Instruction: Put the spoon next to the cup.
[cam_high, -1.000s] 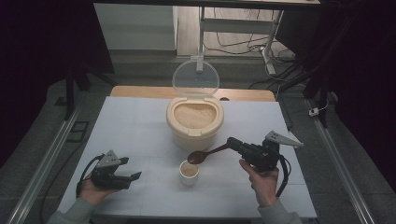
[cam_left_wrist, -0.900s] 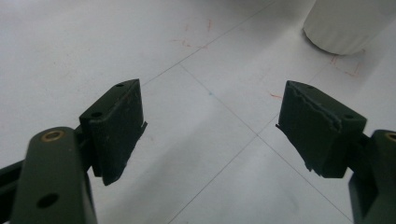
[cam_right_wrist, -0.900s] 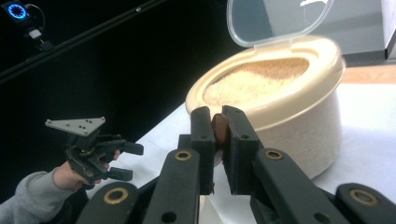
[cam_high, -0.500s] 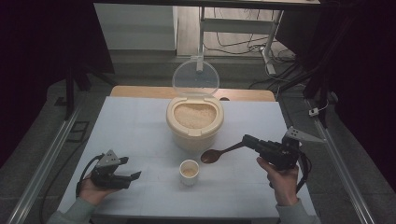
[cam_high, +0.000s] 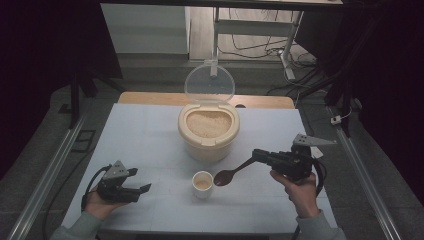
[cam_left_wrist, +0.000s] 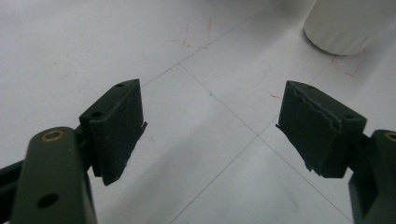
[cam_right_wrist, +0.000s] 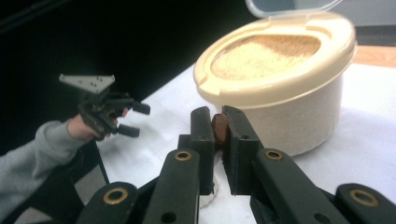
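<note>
While the right claw (cam_high: 260, 156) grips the spoon (cam_high: 231, 173) by its handle, bowl just beside the cup (cam_high: 202, 184) | step: scooping grain from tub (cam_high: 208, 131) to cup | left claw (cam_high: 142, 181) gapes empty, resting on surface (cam_high: 145, 130) | next: probably swing back to tub, keep spoon level

We see a lab-style recording space, not a home or kitchen. A white-covered table (cam_high: 150, 130) stands alone in a dim room, with metal rails (cam_high: 45, 170) running along the floor on both sides. Behind it, loose cables (cam_high: 250, 50) trail across the floor around the pale legs of a stand (cam_high: 289, 55). Dark curtains or panels (cam_high: 45, 45) close in left and right. The tabletop carries faint ruled lines (cam_left_wrist: 224, 107) and small red marks (cam_left_wrist: 187, 43).
</note>
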